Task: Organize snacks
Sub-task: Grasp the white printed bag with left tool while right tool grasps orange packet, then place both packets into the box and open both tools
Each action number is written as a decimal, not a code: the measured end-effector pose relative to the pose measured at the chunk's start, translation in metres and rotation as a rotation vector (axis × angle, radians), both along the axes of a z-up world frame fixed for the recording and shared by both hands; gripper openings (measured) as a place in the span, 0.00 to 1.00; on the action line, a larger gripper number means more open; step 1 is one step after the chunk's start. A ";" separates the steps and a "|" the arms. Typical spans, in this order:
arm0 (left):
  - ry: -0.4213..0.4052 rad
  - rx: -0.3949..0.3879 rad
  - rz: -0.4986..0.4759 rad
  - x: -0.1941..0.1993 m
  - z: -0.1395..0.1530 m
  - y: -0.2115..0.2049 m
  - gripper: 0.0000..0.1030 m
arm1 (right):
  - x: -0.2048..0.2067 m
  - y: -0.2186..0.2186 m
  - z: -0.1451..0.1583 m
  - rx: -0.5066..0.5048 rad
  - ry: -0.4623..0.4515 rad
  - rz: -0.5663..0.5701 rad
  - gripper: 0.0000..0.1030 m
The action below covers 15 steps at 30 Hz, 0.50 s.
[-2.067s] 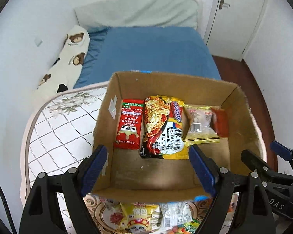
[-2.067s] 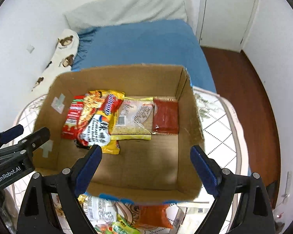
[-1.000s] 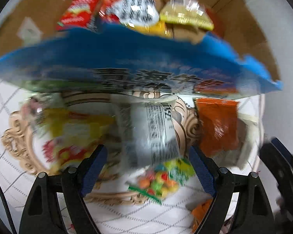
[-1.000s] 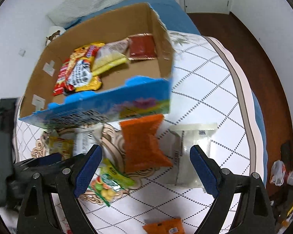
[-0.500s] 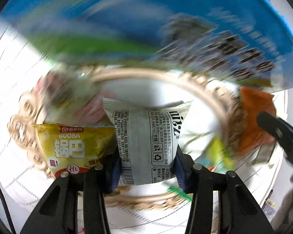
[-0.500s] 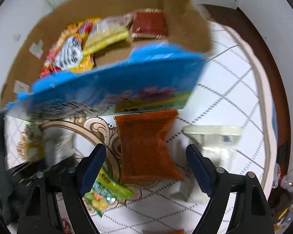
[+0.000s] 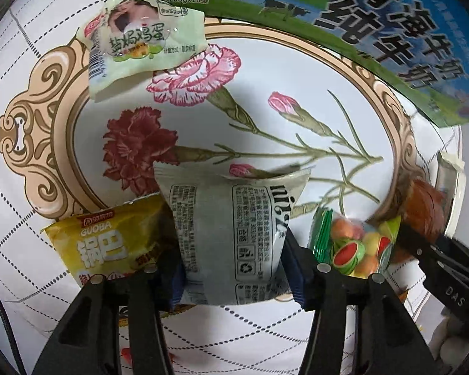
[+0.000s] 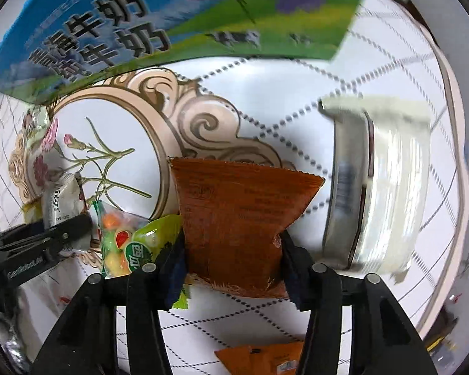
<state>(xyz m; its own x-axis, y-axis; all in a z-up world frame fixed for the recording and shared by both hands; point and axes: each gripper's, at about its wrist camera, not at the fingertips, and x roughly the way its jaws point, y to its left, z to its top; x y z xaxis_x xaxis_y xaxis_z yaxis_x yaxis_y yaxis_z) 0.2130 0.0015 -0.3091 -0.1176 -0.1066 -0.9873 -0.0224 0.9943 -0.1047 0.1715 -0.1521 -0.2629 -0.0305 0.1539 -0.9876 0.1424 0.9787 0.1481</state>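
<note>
Left wrist view: left gripper (image 7: 234, 268) has just loosened a touch but pinches the grey snack packet (image 7: 231, 234), guoba bag (image 7: 109, 243) and fruit candy (image 7: 356, 243) alongside. Right gripper (image 8: 233, 259) just closed, squeezing the orange packet (image 8: 234, 215). Both lie on the floral cloth (image 7: 281, 100) just below the milk carton box (image 8: 172, 18), probably their destination.

The blue and green printed carton (image 7: 375, 22) is being cut off by the top edge in both views, so its inside is being hidden. The clear plastic packet (image 8: 381, 187) is being smeared by blur, its print unreadable. The small orange sachet (image 8: 262, 359) is being cropped by the bottom edge and partly covered by the right hand-held gripper (image 8: 233, 268).
</note>
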 end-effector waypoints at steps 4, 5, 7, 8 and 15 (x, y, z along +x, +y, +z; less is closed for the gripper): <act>-0.034 0.013 0.003 0.018 0.009 -0.005 0.48 | -0.002 -0.011 -0.003 0.031 -0.009 -0.072 0.57; -0.045 0.020 0.002 0.017 0.013 -0.004 0.44 | -0.003 -0.011 -0.003 0.027 -0.020 -0.081 0.56; -0.062 0.029 -0.006 0.034 0.022 -0.004 0.42 | -0.004 -0.010 -0.001 0.004 -0.039 -0.077 0.52; -0.074 0.036 -0.016 0.034 0.028 -0.007 0.41 | -0.006 -0.010 0.001 -0.007 -0.048 -0.068 0.50; -0.171 -0.048 -0.056 0.032 0.098 -0.027 0.40 | -0.007 0.000 0.053 0.065 -0.137 -0.056 0.49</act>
<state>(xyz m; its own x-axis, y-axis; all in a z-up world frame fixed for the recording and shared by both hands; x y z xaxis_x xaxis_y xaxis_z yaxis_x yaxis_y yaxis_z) 0.2453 -0.0259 -0.2107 0.0441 -0.1518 -0.9874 0.0545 0.9873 -0.1493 0.1647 -0.1524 -0.2099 0.1147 0.2154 -0.9698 0.1706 0.9574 0.2328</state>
